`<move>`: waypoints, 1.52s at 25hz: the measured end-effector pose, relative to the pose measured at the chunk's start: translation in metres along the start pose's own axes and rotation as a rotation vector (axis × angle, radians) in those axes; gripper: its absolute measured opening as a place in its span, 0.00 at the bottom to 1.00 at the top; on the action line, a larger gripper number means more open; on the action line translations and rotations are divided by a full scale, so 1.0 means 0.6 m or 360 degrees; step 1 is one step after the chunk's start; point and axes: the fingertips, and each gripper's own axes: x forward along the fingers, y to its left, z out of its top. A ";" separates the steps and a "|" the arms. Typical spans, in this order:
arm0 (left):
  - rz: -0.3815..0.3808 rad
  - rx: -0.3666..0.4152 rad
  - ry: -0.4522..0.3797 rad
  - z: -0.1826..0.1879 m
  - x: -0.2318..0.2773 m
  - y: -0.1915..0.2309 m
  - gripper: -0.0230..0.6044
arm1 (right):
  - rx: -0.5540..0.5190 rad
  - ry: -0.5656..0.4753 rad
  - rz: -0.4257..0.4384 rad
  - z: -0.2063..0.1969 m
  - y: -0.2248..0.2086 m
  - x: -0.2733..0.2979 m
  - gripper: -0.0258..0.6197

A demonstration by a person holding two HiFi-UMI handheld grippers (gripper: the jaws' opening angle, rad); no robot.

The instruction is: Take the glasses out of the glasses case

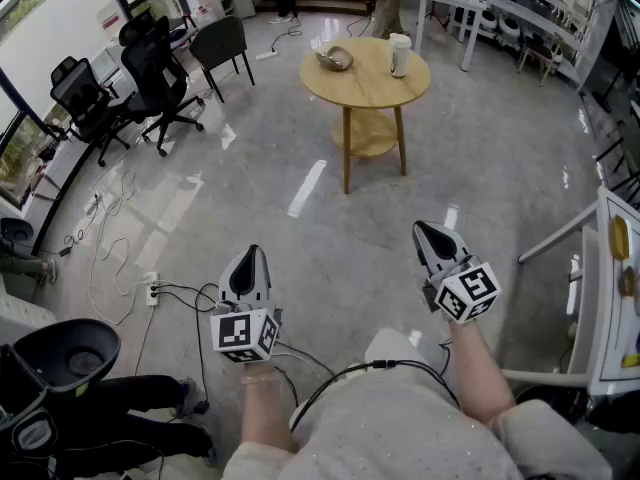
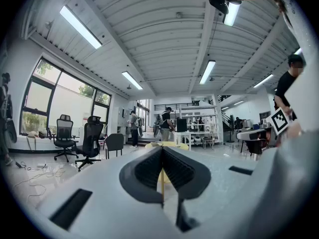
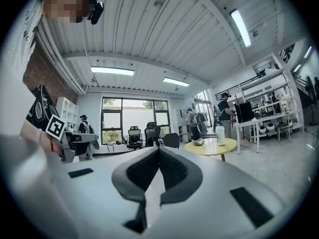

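A grey glasses case (image 1: 335, 59) lies on a round yellow table (image 1: 366, 86) far ahead across the floor, beside a white cup (image 1: 399, 54). In the right gripper view the glasses case (image 3: 199, 142) and the cup (image 3: 220, 135) show small on the same table (image 3: 212, 146). Whether the case's lid is up is too small to tell. My left gripper (image 1: 251, 254) and right gripper (image 1: 424, 232) are held level, side by side, well short of the table. Both are shut, with nothing between their jaws. The left gripper (image 2: 162, 148) hides most of the table; the right gripper (image 3: 159, 148) points left of it.
Black office chairs (image 1: 150, 68) and a dark chair (image 1: 220, 43) stand at the left by the windows. Cables and a power strip (image 1: 152, 290) lie on the floor at the left. A white table (image 1: 610, 298) stands at the right. People stand at the room's far end.
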 end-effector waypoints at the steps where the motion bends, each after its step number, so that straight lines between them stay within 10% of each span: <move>1: 0.0004 -0.0001 0.0002 -0.001 0.004 0.006 0.04 | 0.0003 -0.0001 0.0000 -0.001 0.000 0.007 0.05; 38: 0.0147 -0.0017 0.0046 0.024 0.496 0.054 0.04 | 0.0207 0.0014 0.0157 0.028 -0.381 0.390 0.19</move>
